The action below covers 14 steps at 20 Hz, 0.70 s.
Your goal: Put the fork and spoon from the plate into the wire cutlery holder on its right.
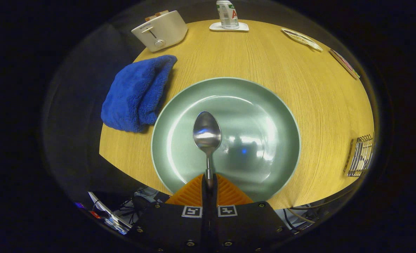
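A steel spoon (pixel 207 135) sticks out ahead of my fingers, bowl forward, over the pale green plate (pixel 281 116). My gripper (pixel 208 182) is shut on the spoon's handle, both fingers pressed together around it. The plate lies on the round wooden table just beyond the fingers and looks bare under the spoon. The wire cutlery holder (pixel 361 156) stands far off to the right of the plate, near the table's rim. Whether the spoon touches the plate or hangs above it I cannot tell.
A folded blue towel (pixel 137 93) lies left of the plate. A white toaster (pixel 160 31) sits beyond it. A can on a white coaster (pixel 228 15) stands at the far side, with flat cards (pixel 302 38) to its right. Cables hang below the table's near edge.
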Each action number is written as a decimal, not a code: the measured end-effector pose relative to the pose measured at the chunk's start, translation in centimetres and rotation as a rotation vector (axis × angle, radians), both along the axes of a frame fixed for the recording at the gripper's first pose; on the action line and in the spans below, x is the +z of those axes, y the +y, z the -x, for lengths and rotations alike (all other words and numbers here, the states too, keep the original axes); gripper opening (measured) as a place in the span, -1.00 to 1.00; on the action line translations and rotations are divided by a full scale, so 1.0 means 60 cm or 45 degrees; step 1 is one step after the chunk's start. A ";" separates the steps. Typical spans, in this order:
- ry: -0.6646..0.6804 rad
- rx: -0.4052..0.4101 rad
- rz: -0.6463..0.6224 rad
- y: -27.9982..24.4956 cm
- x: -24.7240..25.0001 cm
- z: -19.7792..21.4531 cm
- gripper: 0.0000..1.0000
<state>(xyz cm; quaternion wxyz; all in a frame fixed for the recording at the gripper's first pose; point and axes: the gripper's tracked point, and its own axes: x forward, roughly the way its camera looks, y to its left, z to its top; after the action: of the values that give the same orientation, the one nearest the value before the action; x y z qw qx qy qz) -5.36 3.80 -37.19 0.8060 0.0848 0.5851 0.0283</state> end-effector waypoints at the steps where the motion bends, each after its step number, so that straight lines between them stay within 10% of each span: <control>1: -0.005 -0.012 -0.003 -0.004 0.002 -0.001 -0.96; 14: -0.104 -0.229 -0.014 -0.128 0.058 -0.006 -0.96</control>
<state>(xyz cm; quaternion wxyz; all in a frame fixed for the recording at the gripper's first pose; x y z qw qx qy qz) -5.02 -3.85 -33.72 0.8280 0.1402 0.5416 -0.0378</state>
